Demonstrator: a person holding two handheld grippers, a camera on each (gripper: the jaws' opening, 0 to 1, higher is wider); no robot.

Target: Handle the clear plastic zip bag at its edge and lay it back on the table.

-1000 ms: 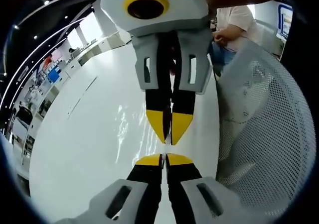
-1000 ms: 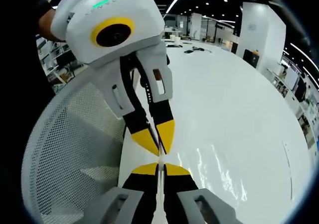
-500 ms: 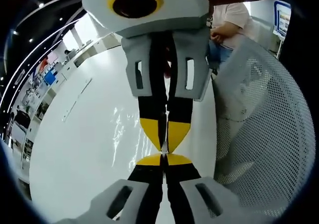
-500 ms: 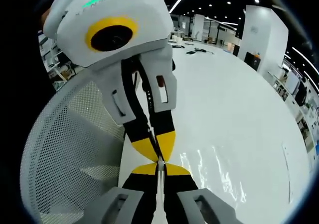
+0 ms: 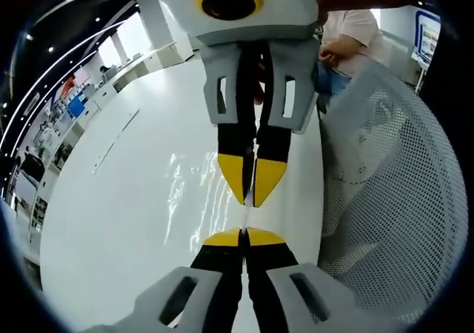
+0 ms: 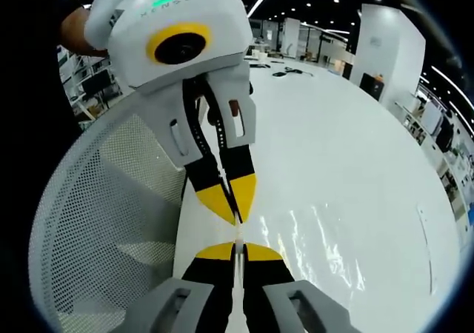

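The clear plastic zip bag shows as glints and wrinkles over the white table. A thin strip of its edge runs between the two grippers. In the left gripper view my left gripper rises from the bottom, shut on that edge. My right gripper hangs tip to tip opposite it, also shut on the edge, with a small gap between the two. The right gripper view has the right gripper at the bottom, the left gripper above it, and the bag to their right.
A white mesh basket stands close beside the grippers, and its wall also curves through the right gripper view. A person in a light shirt stands behind it. The white table stretches away, with small dark items far off.
Half a second ago the two grippers' tips nearly touched; now they stand a little apart again. Both stay shut on the bag's edge.
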